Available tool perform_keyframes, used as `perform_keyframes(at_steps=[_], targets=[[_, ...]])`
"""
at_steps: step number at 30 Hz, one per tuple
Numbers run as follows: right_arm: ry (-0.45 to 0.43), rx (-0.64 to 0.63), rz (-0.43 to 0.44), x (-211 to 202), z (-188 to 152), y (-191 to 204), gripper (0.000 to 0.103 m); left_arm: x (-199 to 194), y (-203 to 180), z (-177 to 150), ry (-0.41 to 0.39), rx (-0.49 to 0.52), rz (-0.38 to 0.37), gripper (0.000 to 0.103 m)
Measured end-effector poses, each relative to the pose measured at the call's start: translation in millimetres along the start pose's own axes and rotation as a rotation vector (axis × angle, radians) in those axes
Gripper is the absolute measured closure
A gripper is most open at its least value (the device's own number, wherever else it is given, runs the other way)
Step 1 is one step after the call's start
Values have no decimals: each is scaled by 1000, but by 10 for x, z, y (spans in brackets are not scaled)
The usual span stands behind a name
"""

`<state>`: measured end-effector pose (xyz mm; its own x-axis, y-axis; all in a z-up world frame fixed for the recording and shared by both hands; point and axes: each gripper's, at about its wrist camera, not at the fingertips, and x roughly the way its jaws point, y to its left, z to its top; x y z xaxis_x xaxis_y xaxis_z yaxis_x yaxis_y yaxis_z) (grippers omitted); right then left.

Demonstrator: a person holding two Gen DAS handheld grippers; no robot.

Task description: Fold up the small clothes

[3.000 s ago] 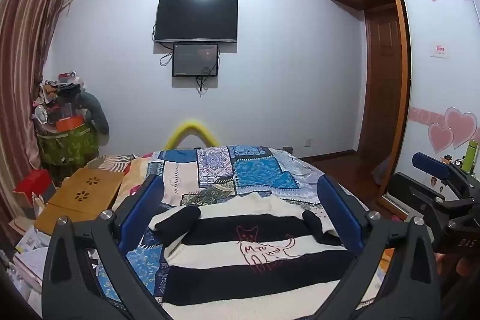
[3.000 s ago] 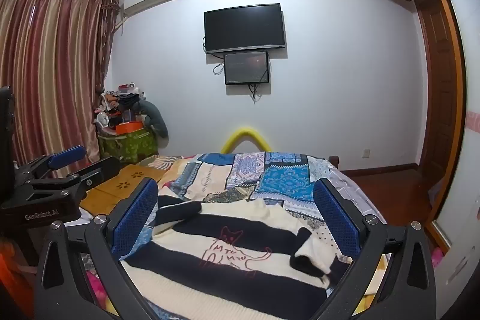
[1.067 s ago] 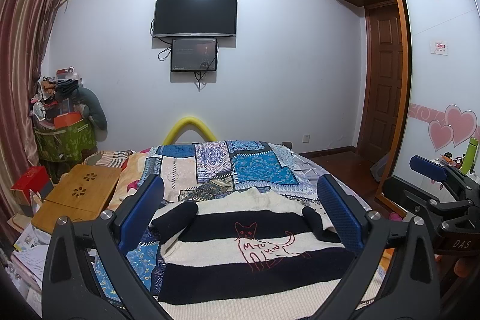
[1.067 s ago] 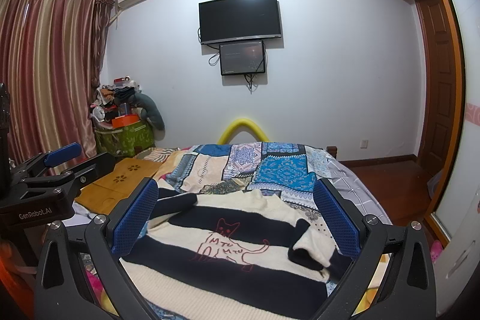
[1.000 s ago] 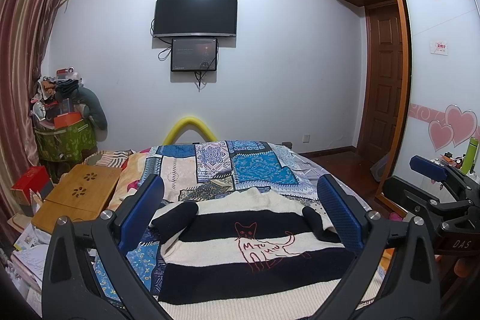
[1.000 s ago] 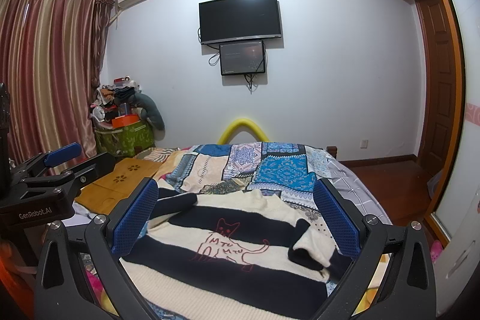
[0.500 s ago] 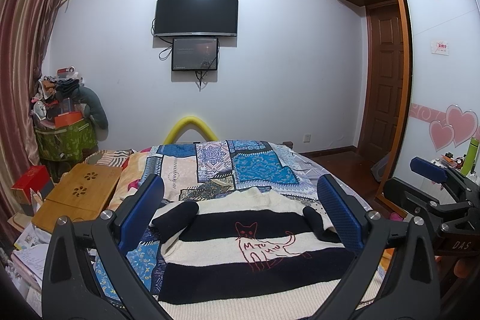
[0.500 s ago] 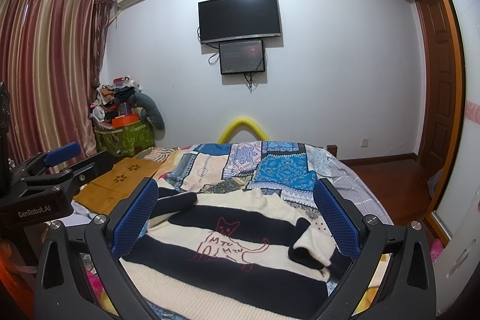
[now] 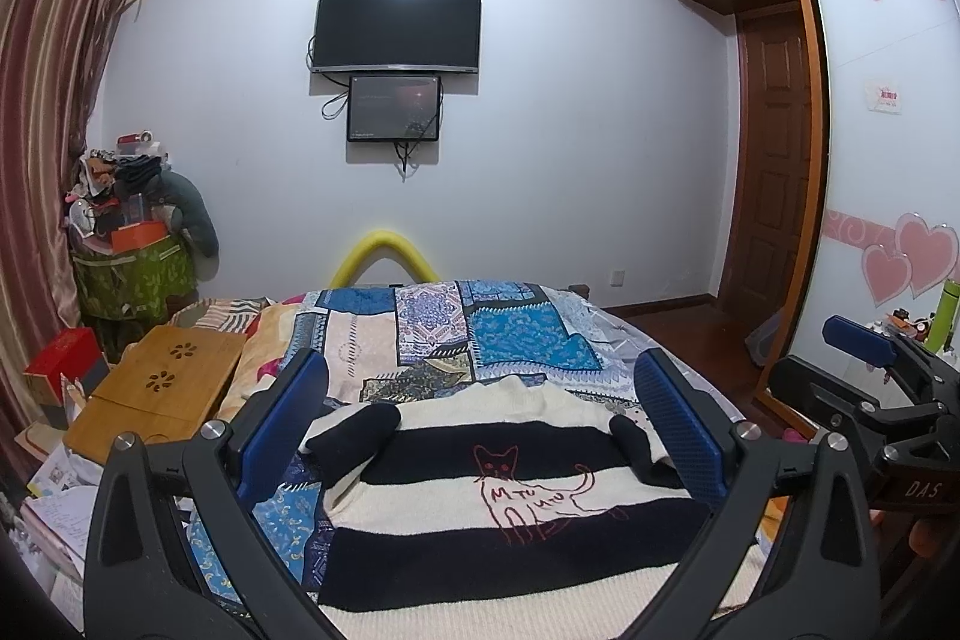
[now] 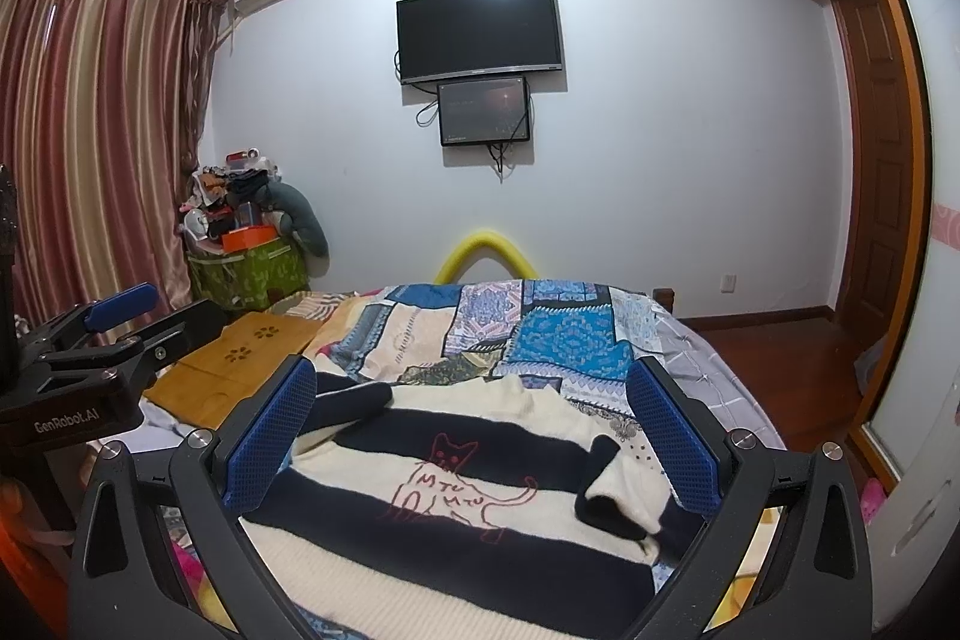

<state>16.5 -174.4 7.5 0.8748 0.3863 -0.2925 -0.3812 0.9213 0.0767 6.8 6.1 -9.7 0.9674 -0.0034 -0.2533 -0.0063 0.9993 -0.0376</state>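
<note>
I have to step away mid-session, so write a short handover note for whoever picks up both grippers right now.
Left gripper: open, holding nothing, raised above the bed.
Right gripper: open, holding nothing, also raised above the bed.
Striped sweater with the red cat drawing lies front up on the patchwork quilt, collar toward the far wall.
Done: both sleeves are already folded in over the body.
Left: fold the body, hem toward collar, then set it aside. Neither gripper is touching the cloth.

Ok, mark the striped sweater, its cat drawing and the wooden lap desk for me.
striped sweater (image 9: 492, 538): left wrist view, dark stripe on the body.
cat drawing (image 10: 456, 490): right wrist view, red outline's middle.
wooden lap desk (image 9: 162, 388): left wrist view, top panel.
</note>
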Motion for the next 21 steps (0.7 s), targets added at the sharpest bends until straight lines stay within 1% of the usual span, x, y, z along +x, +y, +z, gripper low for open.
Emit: perform_keyframes(at_steps=[7, 10, 13, 19, 21], targets=[[20, -18, -12, 158, 45, -1, 0, 173, 131, 27, 16, -14, 23, 0], [39, -23, -23, 289, 54, -10, 0, 344, 267, 36, 37, -33, 25, 0], [64, -24, -36, 450, 43, -40, 0, 507, 421, 61, 40, -46, 32, 0], [136, -24, -73, 866, -23, -153, 0, 932, 754, 127, 82, -33, 93, 0], [153, -24, -79, 970, -38, -194, 0, 1087, 863, 135, 97, -19, 101, 0]])
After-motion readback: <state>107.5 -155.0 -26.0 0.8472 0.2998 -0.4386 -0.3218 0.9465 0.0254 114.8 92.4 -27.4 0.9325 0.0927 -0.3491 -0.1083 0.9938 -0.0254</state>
